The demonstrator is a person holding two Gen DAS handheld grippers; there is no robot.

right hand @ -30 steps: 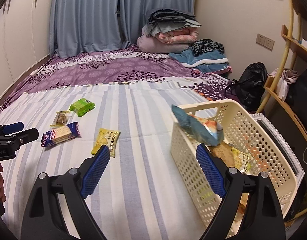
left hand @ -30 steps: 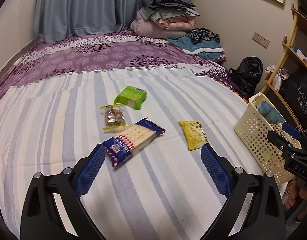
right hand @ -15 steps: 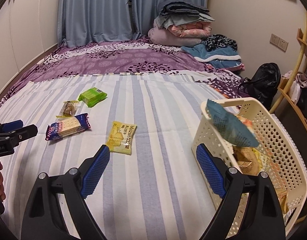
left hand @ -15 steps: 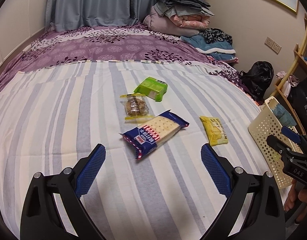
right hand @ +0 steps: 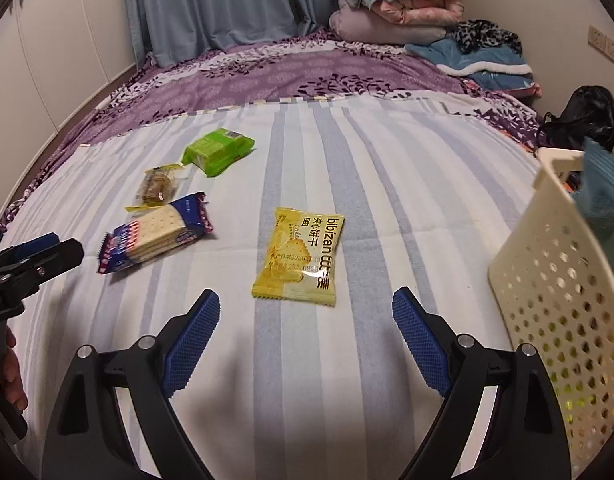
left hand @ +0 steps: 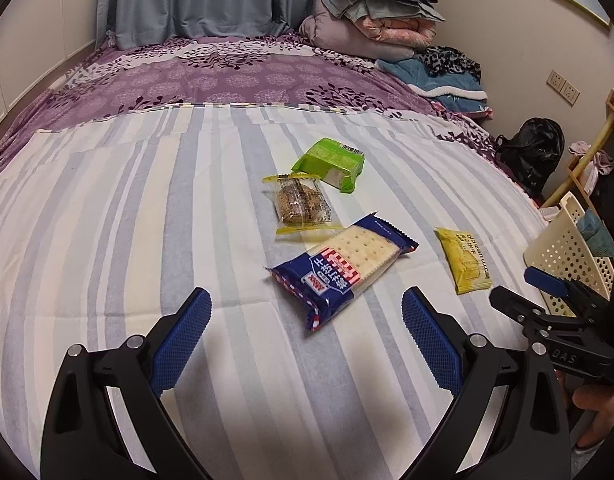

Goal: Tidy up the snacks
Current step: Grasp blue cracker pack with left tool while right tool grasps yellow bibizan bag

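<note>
On the striped bed sheet lie a blue cracker pack (left hand: 343,268) (right hand: 157,238), a yellow biscuit packet (left hand: 465,260) (right hand: 301,258), a clear-wrapped brown bar (left hand: 301,202) (right hand: 157,190) and a green packet (left hand: 333,162) (right hand: 217,152). My left gripper (left hand: 305,312) hovers open just short of the cracker pack, nothing between its fingers. Wide open too, my right gripper (right hand: 305,316) hangs just short of the yellow packet. A cream perforated basket (right hand: 555,280) (left hand: 567,252) at the right holds a teal packet (right hand: 605,196).
Folded bedding (left hand: 371,20) is piled at the head of the bed, on the purple cover. A black bag (left hand: 531,152) and a wooden shelf stand on the floor to the right. A hand (right hand: 3,376) holds the other gripper at the left edge.
Both grippers have sunk and come nearer to the snacks. The right one swung left, away from the basket, so the yellow packet now lies centred before it. Jaws stayed wide.
</note>
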